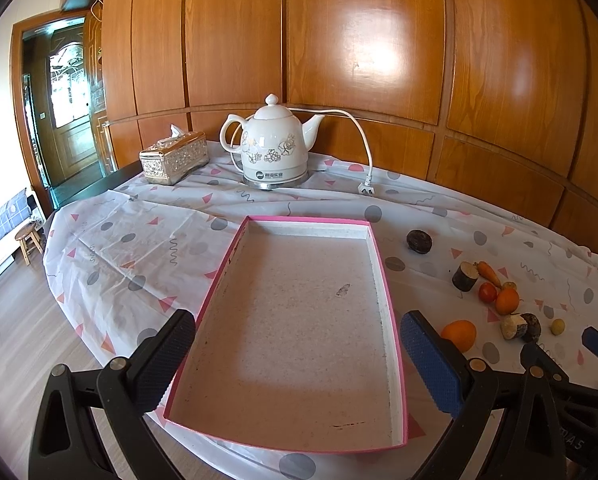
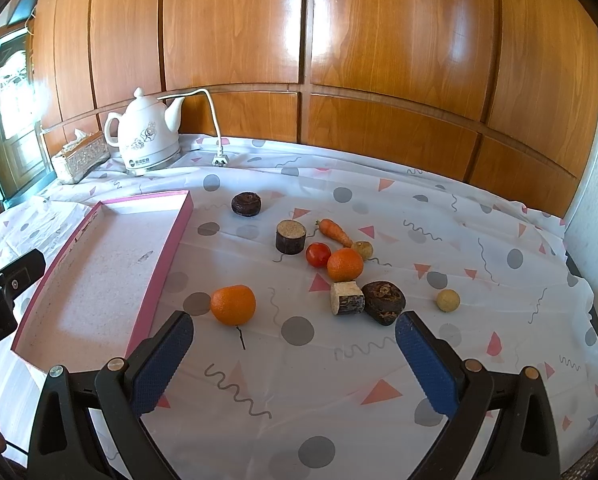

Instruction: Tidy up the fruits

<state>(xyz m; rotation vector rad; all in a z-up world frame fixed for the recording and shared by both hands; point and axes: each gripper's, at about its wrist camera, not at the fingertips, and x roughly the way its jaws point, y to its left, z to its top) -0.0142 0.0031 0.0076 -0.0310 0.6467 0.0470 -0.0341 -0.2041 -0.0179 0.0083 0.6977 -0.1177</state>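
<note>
A shallow pink-rimmed tray (image 1: 383, 264) (image 2: 167, 256) lies bare on the patterned tablecloth. My left gripper (image 1: 299, 356) hovers open over its near end, nothing between the fingers. To the tray's right lie two oranges (image 2: 233, 305) (image 2: 344, 265), a red tomato (image 2: 318, 254), a small carrot (image 2: 335, 232), two pale round fruits (image 2: 448, 300) (image 2: 362, 249), dark round fruits (image 2: 246, 204) (image 2: 383, 302) and two cut stem pieces (image 2: 291, 237) (image 2: 346, 298). My right gripper (image 2: 293, 354) stands open just short of the near orange (image 1: 459, 334).
A white ceramic kettle (image 1: 273, 146) (image 2: 147, 136) with its cord and plug (image 1: 365, 189) stands at the back by the wood-panelled wall. A silver tissue box (image 1: 175, 157) (image 2: 81, 157) sits to its left. The table edge drops to the floor on the left.
</note>
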